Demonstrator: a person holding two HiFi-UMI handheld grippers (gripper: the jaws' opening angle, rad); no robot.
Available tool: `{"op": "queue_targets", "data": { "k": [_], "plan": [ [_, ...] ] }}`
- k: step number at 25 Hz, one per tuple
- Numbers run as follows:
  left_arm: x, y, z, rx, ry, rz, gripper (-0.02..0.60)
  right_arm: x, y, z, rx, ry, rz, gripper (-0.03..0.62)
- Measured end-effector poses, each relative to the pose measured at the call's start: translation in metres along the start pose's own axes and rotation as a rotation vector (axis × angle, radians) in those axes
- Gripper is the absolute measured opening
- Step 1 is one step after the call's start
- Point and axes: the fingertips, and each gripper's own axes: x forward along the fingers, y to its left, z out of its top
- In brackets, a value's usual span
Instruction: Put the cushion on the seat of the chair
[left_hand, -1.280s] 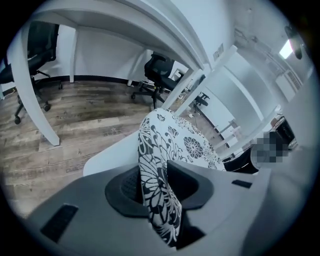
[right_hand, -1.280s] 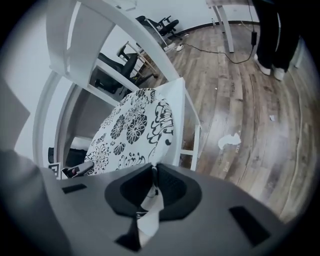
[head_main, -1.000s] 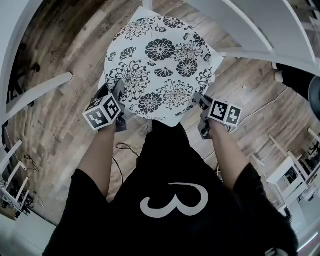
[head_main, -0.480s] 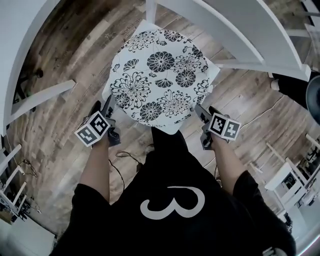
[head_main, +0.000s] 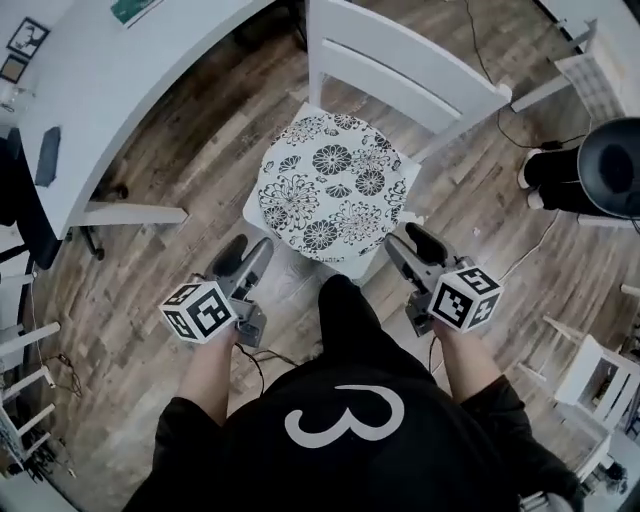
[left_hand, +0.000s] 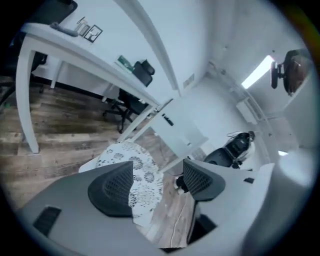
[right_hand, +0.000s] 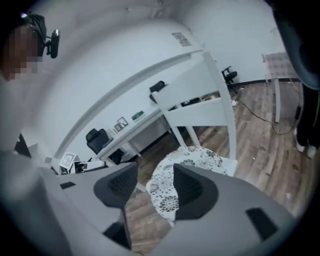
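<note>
While the person stands facing the chair (head_main: 405, 72), the round cushion (head_main: 333, 186), white with black flower print, lies flat on its seat, covering nearly all of it, so that only white corners of the seat show at the cushion's left and right edges; its far edge sits just below the slatted backrest. Both grippers hang in the air on the person's side of the chair, apart from the cushion and the seat alike, one off each near corner. The left gripper (head_main: 247, 256) has its jaws spread wide, and in the left gripper view nothing stands between them: only the cushion and the wooden floor (head_main: 180, 262) show far beyond the gap. The right gripper (head_main: 407, 241) has its jaws drawing together, yet a gap remains, and in the right gripper view they too hold nothing, with the cushion visible past them on the seat. Each gripper carries its marker cube at the person's wrist. A white desk (head_main: 120, 110) stands to the left of the chair, and a dark round-topped object (head_main: 618, 166) stands on the floor at the right.
</note>
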Motion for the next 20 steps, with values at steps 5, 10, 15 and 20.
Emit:
{"op": "queue_targets", "data": {
  "k": [5,10,15,20],
  "plan": [
    [-0.09,-0.116,0.017,0.219,-0.09,-0.179,0.245,-0.078,0.12,0.022,-0.148,-0.083,0.205,0.12],
    [-0.18,-0.218,0.002,0.409,-0.136,-0.373,0.095,-0.155,0.216,0.017,-0.283,-0.143,0.33,0.047],
    [-0.238,-0.293,-0.03,0.535,-0.116,-0.522,0.016,-0.215,0.271,0.007,-0.337,-0.216,0.424,0.016],
    [-0.262,-0.323,-0.046,0.566,-0.102,-0.551,0.014,-0.242,0.3,-0.014,-0.354,-0.196,0.485,0.009]
  ]
}}
